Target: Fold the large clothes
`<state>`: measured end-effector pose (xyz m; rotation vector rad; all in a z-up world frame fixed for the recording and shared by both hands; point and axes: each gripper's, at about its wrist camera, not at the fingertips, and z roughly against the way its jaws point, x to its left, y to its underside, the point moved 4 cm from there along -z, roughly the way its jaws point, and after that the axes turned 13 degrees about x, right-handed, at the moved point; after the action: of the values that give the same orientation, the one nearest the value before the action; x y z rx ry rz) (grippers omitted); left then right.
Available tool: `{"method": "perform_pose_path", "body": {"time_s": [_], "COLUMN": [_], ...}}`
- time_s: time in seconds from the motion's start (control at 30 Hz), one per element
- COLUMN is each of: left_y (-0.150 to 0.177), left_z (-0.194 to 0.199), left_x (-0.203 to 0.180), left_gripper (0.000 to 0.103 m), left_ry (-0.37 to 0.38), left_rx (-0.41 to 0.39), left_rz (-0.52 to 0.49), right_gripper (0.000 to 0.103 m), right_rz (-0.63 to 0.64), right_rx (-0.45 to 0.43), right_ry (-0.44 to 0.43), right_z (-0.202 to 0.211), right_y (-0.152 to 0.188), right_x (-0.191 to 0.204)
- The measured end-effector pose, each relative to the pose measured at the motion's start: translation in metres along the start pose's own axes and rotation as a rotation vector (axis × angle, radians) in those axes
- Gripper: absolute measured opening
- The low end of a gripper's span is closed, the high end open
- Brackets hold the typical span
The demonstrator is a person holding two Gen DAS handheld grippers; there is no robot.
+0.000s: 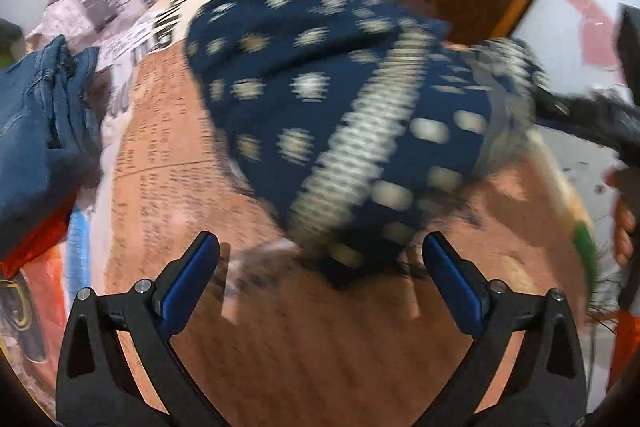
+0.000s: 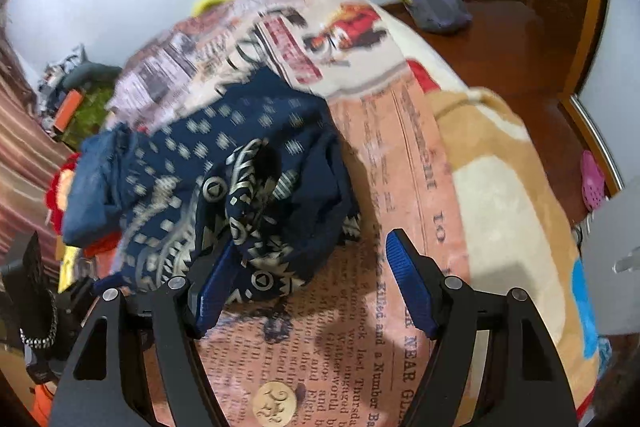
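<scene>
A: The navy patterned garment?
B: Bunched mid-frame on the newsprint blanket; blurred
A: Grippers?
B: Left gripper tilted downward, jaws wide, empty; right gripper parted, cloth beside its left pad, grip unclear

We see a soft navy woven cloth garment with cream dots, a matt newspaper-print fabric bedspread, blue denim cloth, glossy brown wooden floor, and ribbed blue rubbery pads on matt black plastic fingers.
</scene>
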<state>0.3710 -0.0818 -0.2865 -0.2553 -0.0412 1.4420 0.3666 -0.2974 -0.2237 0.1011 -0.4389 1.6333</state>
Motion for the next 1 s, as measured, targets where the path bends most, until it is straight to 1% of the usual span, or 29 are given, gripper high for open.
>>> {"method": "perform_pose_path", "body": {"time_s": [0.03,0.07,0.1,0.13,0.23,0.3,0.4,0.47,0.53,0.6,0.63,0.67,0.7,0.73,0.8,0.83,0.9,0.93,1.0], "left_y": [-0.003,-0.006,-0.008,-0.009,-0.011,-0.013,-0.014,-0.011,-0.005,0.001,0.003,0.007,0.004,0.0,-0.008,-0.013,-0.022,-0.028,-0.041], "left_z": [-0.002,-0.003,-0.003,-0.003,0.001,0.001,0.003,0.012,0.025,0.04,0.047,0.055,0.061,0.068,0.084,0.091,0.101,0.101,0.09], "left_x": [0.007,0.015,0.023,0.029,0.05,0.068,0.088,0.09,0.087,0.082,0.08,0.081,0.086,0.092,0.101,0.104,0.107,0.108,0.106], "left_gripper": [0.102,0.102,0.102,0.102,0.102,0.102,0.102,0.101,0.101,0.101,0.101,0.101,0.101,0.101,0.101,0.101,0.101,0.101,0.101], "left_ry": [0.007,0.062,0.087,0.075,-0.023,-0.04,-0.038,-0.046,-0.088,-0.114,-0.115,-0.109,-0.098,-0.081,-0.032,-0.003,0.031,0.038,0.084], "left_rx": [-0.002,-0.007,-0.014,-0.021,-0.068,-0.073,-0.066,-0.078,-0.101,-0.122,-0.135,-0.153,-0.168,-0.186,-0.231,-0.256,-0.288,-0.288,-0.261], "left_rz": [0.026,0.049,0.065,0.074,0.096,0.133,0.169,0.137,0.091,0.052,0.043,0.044,0.052,0.066,0.105,0.117,0.132,0.141,0.146], "right_gripper": [0.071,0.071,0.071,0.071,0.071,0.071,0.071,0.071,0.071,0.071,0.071,0.071,0.071,0.071,0.071,0.071,0.071,0.071,0.071], "right_rz": [-0.01,-0.016,-0.017,-0.01,0.056,0.11,0.191,0.225,0.241,0.222,0.211,0.198,0.184,0.166,0.129,0.112,0.075,0.06,0.049], "right_rx": [0.016,0.026,0.036,0.043,0.057,0.058,0.051,0.029,0.0,-0.017,-0.021,-0.031,-0.045,-0.061,-0.08,-0.082,-0.062,-0.05,-0.028], "right_ry": [0.005,0.007,0.006,0.007,0.0,-0.009,-0.03,-0.028,-0.057,-0.088,-0.099,-0.124,-0.141,-0.134,-0.084,-0.071,-0.069,-0.076,-0.093], "right_z": [-0.004,-0.006,-0.007,-0.008,-0.003,0.002,0.008,0.013,0.019,0.024,0.027,0.03,0.033,0.035,0.033,0.03,0.019,0.011,-0.006], "right_y": [0.002,0.004,0.006,0.008,0.014,0.016,0.015,0.013,0.008,0.0,-0.003,-0.007,-0.012,-0.018,-0.029,-0.035,-0.048,-0.054,-0.064], "right_x": [-0.002,-0.002,-0.002,0.0,0.014,0.028,0.052,0.064,0.072,0.073,0.072,0.071,0.068,0.064,0.059,0.056,0.051,0.049,0.048]}}
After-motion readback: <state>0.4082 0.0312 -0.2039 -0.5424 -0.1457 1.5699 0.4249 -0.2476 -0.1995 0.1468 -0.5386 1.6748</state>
